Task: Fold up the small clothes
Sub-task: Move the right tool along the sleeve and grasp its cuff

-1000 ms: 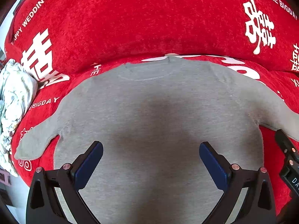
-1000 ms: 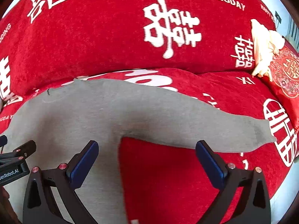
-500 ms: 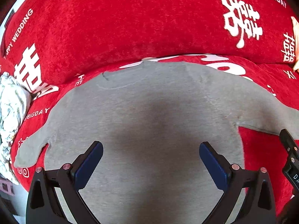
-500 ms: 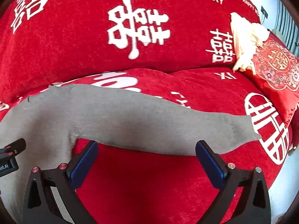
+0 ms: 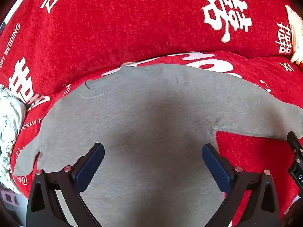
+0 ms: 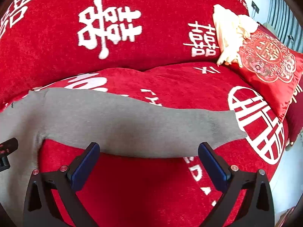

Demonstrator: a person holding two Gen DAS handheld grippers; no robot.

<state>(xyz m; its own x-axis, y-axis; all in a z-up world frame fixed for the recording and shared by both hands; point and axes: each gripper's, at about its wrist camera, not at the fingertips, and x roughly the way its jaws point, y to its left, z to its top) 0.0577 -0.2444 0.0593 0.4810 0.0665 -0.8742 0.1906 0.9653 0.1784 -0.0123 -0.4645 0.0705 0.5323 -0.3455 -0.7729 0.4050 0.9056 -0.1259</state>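
Sliding both tongs rightward over the last second, we have carried the views along the grey sweater [image 5: 151, 124]: the left view, which was centred on the chest, now sits nearer the right armpit, and the right view has left the body and looks down on the right sleeve [image 6: 151, 128]. We take this as lining up for the first fold, with the sleeve the likely first piece to bring across; no fold has been made yet.

On the far left, a pale crumpled cloth [image 5: 9, 132] lies at the sofa's edge, just beyond the left cuff. The left tongs [image 5: 151, 168] hover over the sweater's body with jaws wide apart, holding nothing. The sweater lies flat and smooth on the red sofa cover [image 5: 132, 28], neckline toward the far backrest, both sleeves spread outward.

Further right, the right tongs [image 6: 149, 166] are likewise spread and empty, above the near edge of the sleeve, whose cuff reaches a white circular print. A red embroidered cushion [image 6: 269, 64] rests at the far right, well apart from the cuff.
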